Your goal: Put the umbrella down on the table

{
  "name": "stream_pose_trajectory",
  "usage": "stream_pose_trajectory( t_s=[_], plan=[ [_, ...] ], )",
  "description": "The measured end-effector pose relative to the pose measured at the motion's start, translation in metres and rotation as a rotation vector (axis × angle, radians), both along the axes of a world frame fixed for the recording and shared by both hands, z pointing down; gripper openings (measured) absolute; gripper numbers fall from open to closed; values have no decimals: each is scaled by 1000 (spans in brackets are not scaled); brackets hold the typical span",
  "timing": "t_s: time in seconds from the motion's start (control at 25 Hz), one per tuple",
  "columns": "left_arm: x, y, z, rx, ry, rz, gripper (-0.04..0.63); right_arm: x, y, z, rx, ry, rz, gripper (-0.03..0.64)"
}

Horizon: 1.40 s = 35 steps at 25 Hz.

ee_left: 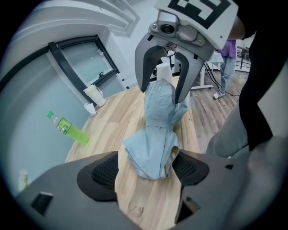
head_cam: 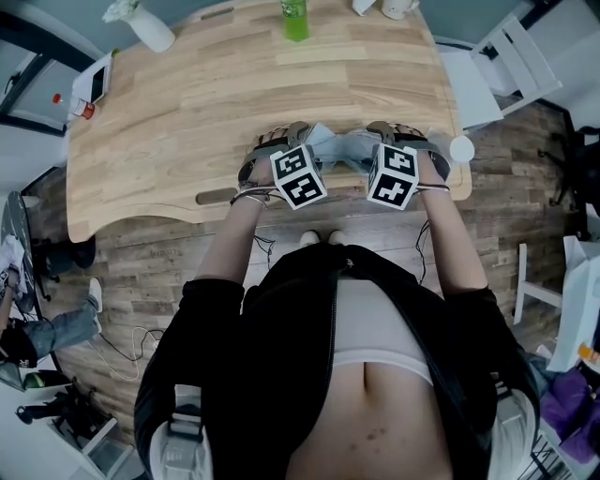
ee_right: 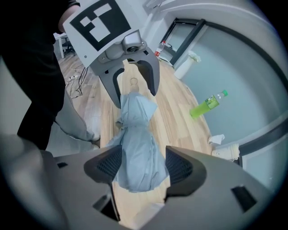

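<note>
Crumpled fabric umbrella point(ee_left: 155, 134) apparently on woodgrain table point(head_cam: 187, 112).

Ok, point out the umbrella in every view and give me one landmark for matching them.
Head view: umbrella at centre, on the table's near edge.
Left gripper view: umbrella at centre, stretching away up the picture.
Right gripper view: umbrella just left of centre.
Shared landmark: green bottle, top centre; left; right.
</note>
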State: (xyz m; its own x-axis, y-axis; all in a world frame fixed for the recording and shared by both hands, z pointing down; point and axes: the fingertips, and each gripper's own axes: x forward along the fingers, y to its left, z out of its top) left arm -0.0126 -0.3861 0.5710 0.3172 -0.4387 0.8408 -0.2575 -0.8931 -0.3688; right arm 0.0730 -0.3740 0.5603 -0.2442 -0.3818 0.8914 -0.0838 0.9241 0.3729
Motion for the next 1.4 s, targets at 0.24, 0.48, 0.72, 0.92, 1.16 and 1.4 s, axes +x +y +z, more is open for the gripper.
stream_pose_trajectory(
  t_s=[0.24, 0.48, 0.72, 0.92, 1.16, 1.4],
  plan=[
    [-14, 4, -13, 30, 37, -50, 357, -2, -1, -13, 61, -114, 101, 318],
    [-27, 2, -32, 60, 76, -114, 356, -4, 1, -28, 101, -246, 211, 251],
    [-24, -1, -57, 88, 236, -233, 351, -6, -4, -56, 157, -436, 342, 189],
    [-17, -7, -71, 121, 366, -324, 340, -9, -5, -69, 183, -521, 401, 165],
    [-12, -10, -97, 175, 525, -410, 269, -14, -12, -93, 253, -689, 475, 98],
    [-22, -8, -115, 223, 659, -492, 156, -24, -12, -120, 355, -803, 511, 59]
  ],
)
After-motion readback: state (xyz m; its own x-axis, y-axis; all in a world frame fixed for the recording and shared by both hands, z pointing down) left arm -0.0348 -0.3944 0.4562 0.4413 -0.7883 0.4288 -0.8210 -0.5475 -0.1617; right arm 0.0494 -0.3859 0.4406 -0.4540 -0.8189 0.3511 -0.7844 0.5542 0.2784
